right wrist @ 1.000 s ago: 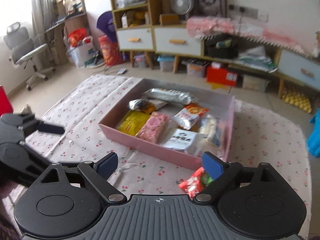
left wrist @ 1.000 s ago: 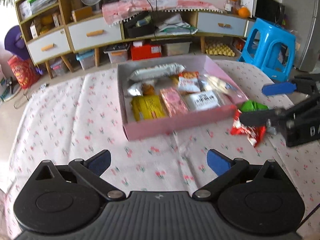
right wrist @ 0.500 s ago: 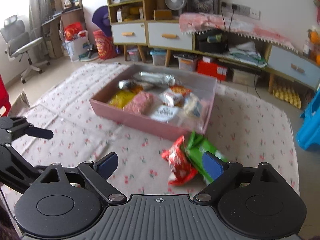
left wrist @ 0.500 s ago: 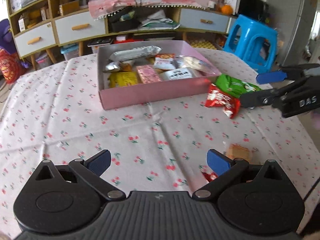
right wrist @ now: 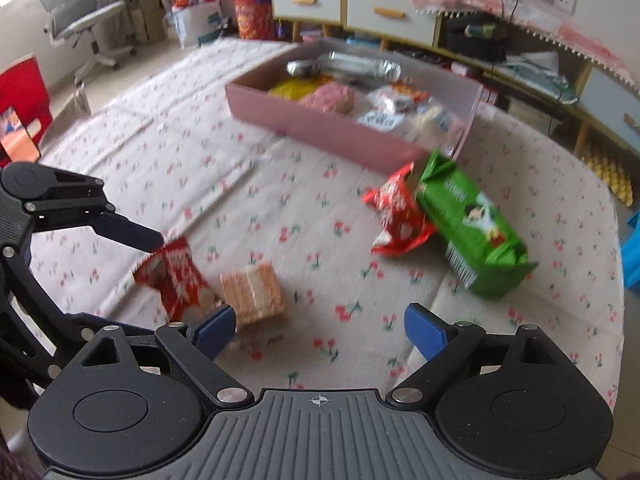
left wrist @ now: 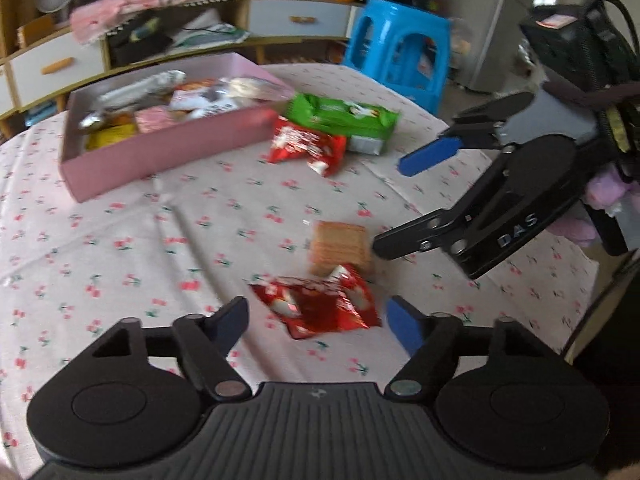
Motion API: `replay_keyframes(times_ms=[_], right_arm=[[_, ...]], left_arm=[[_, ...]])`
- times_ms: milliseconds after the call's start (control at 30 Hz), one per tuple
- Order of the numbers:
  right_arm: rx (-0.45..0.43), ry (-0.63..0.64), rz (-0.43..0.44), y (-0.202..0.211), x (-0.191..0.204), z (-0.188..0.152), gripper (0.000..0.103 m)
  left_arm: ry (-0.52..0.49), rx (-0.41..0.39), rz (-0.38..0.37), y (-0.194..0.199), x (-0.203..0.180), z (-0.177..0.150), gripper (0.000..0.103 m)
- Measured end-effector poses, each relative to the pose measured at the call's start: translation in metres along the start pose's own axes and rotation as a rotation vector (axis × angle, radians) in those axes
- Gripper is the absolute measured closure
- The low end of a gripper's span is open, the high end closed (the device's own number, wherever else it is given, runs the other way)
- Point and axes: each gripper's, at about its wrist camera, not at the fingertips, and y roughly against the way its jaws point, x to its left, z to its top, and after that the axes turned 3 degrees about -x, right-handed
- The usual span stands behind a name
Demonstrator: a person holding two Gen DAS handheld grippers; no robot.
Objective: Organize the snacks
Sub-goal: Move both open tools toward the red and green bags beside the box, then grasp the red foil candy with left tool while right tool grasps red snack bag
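- Red foil packet [left wrist: 320,306] lies on the cherry-print tablecloth [left wrist: 120,240] just ahead of the left gripper [left wrist: 316,320], between its two blue-padded fingers; the jaws are closing, and the pads do not press it yet as far as the blurred picture shows.
- Right gripper [right wrist: 320,330] has its jaws wide apart with only cloth between them; the biscuit pack [right wrist: 253,293] sits just beyond its left fingertip.
- In the left wrist view the same biscuit pack [left wrist: 340,246] touches the far edge of the red foil packet, and one finger of the right gripper [left wrist: 400,204] ends just beside it.
- Farther ahead of both grippers lie a second red packet [right wrist: 400,216] and a green packet [right wrist: 468,224], touching each other, near the corner of the pink box [right wrist: 320,128].
- The pink box holds several snacks; their labels are too blurred to read.
- The print on the green packet is not legible.
- The bodies of the grippers cut off the near part of the table.
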Motion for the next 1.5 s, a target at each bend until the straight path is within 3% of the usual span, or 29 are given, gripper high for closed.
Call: replay_keyframes(times_ms=[200,267,433,700,900,1167,1367,1467,1500], right_arm=[[0.025,0.011,0.000,-0.009,0.001,-0.006,0.010],[0.025,-0.004,0.004,-0.012,-0.001,-0.006,0.005],[0.045,-0.045,-0.009,-0.029,-0.009,-0.006,0.001],[-0.035,-0.114,-0.013,-0.041,-0.024,0.003,0.000],[-0.093,-0.186,0.034,-0.045,-0.033,0.018,0.000],[-0.147,-0.281,0.019,-0.047,-0.044,0.028,0.001],[-0.162,-0.351,0.040,-0.048,-0.050,0.033,0.002],[-0.168,-0.367,0.028,-0.050,-0.050,0.037,0.008],[-0.171,-0.372,0.029,-0.050,-0.050,0.038,0.015]], left_arm=[[0.048,0.021,-0.002,-0.009,0.000,-0.005,0.041],[0.065,0.013,0.007,-0.010,0.002,-0.006,0.043],[0.028,0.002,0.061,-0.012,0.001,-0.005,0.048],[0.060,-0.007,0.147,-0.010,0.023,0.002,0.050],[0.107,-0.027,0.218,-0.008,0.044,0.007,0.051],[0.186,-0.041,0.254,-0.003,0.070,0.014,0.052],[0.238,-0.046,0.244,-0.003,0.080,0.015,0.050],[0.250,-0.050,0.244,-0.003,0.083,0.015,0.045],[0.251,-0.053,0.244,-0.003,0.084,0.015,0.043]])
